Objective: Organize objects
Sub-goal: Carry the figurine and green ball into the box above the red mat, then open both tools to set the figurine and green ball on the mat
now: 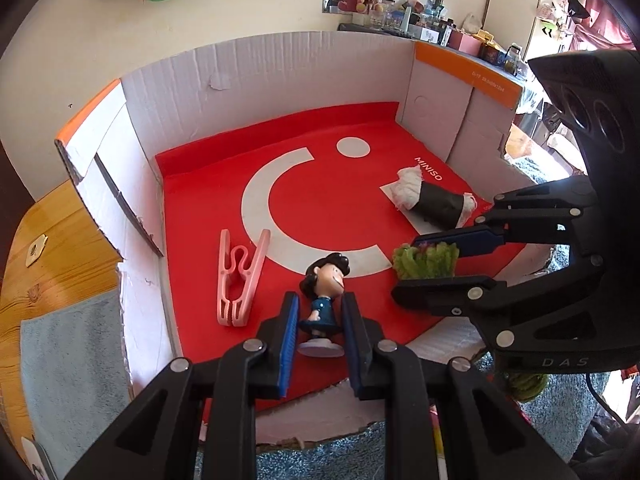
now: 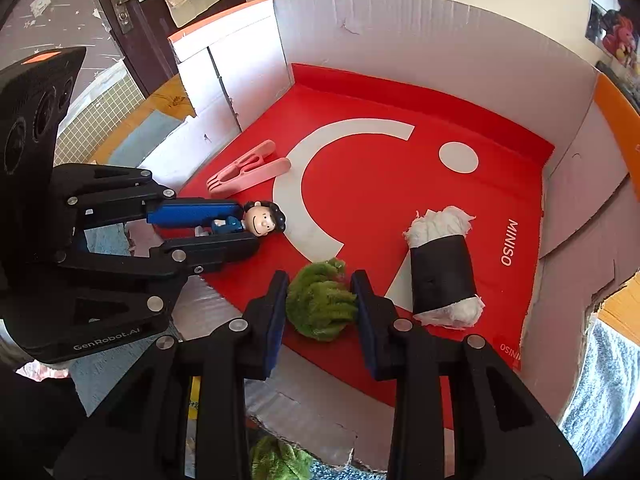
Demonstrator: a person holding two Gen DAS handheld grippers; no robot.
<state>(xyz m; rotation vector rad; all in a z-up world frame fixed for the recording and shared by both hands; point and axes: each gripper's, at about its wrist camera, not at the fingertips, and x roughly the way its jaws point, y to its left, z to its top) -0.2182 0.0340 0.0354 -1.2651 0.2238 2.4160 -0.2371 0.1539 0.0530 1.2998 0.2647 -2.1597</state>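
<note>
Figurine (image 1: 322, 312) and green pompom (image 2: 320, 304) are each pinched by a tool over the near edge of the cardboard box (image 1: 256, 80), low above its red liner (image 1: 332, 200). The left tool (image 1: 319, 340) is at its narrowest, its blue pads pressed against the small doll's body, with the round base hanging just over the liner; from the right wrist view the doll lies sideways between the pads, head poking past the tips. Gripping it at the waist rather than the head probably keeps the heavy end from swinging. The right tool (image 2: 322, 308) is closed partway on the fluffy green pompom, the pads sinking into its sides, which suits something soft that would slip out of a looser hold.

Both tools point steeply down into the box, so the likely aim is to set these two things inside with what is already there: a pink clothes peg (image 1: 240, 280) lying flat toward the left wall, and a white roll with a black band (image 2: 440, 268) toward the right. The doll hangs just beside the peg, the pompom near the roll. A second green tuft (image 2: 280, 460) sits outside the box, below its torn front edge.
</note>
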